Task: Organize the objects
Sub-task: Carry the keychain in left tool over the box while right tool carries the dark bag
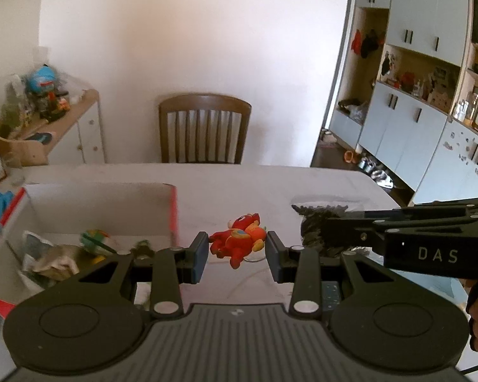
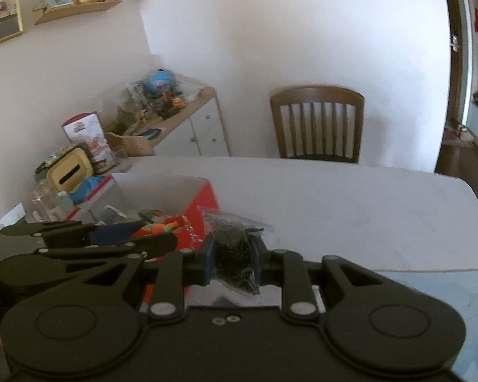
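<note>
A red and orange plush toy (image 1: 239, 238) lies on the white table (image 1: 271, 187), just right of a red-and-white cardboard box (image 1: 174, 210). My left gripper (image 1: 235, 254) is open with the toy between its fingers, not touching them. My right gripper (image 2: 231, 256) is shut on a clear plastic bag of small dark pieces (image 2: 231, 251), held above the table. From the left wrist view the right gripper (image 1: 318, 232) comes in from the right with the bag (image 1: 315, 219). The toy (image 2: 157, 229) and left gripper (image 2: 137, 238) show at the left of the right wrist view.
The box holds several packets and small toys (image 1: 57, 254). A wooden chair (image 1: 204, 127) stands at the table's far side. A low white cabinet (image 1: 79, 133) with clutter is at the left. Boxes and a jar (image 2: 76, 159) stand beyond the box.
</note>
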`<action>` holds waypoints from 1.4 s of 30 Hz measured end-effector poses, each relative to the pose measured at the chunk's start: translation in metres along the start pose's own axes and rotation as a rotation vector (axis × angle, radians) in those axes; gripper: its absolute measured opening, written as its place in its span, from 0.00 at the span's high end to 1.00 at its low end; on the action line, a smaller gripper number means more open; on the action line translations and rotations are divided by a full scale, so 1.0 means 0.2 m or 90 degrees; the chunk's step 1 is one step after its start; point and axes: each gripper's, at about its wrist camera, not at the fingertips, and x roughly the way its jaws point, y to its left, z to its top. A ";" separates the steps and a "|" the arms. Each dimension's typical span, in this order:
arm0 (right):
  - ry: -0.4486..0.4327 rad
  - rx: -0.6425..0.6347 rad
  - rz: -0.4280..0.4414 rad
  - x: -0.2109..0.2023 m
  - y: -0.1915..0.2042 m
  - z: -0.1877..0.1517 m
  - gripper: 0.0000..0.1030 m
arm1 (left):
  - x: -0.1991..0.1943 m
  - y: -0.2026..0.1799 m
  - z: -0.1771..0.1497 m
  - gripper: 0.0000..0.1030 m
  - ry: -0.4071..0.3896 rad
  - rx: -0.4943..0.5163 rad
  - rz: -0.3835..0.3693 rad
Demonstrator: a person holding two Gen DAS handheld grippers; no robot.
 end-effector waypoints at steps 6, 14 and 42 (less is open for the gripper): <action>-0.001 -0.018 0.016 0.05 0.19 0.03 0.79 | -0.08 0.18 0.02 0.63 -0.013 -0.003 0.016; 0.003 -0.035 0.033 0.17 0.40 0.07 0.79 | -0.15 0.42 0.03 0.63 -0.017 -0.010 0.042; 0.119 -0.118 -0.016 0.87 0.72 0.03 0.78 | 0.29 1.02 -0.06 0.63 0.083 -0.016 0.095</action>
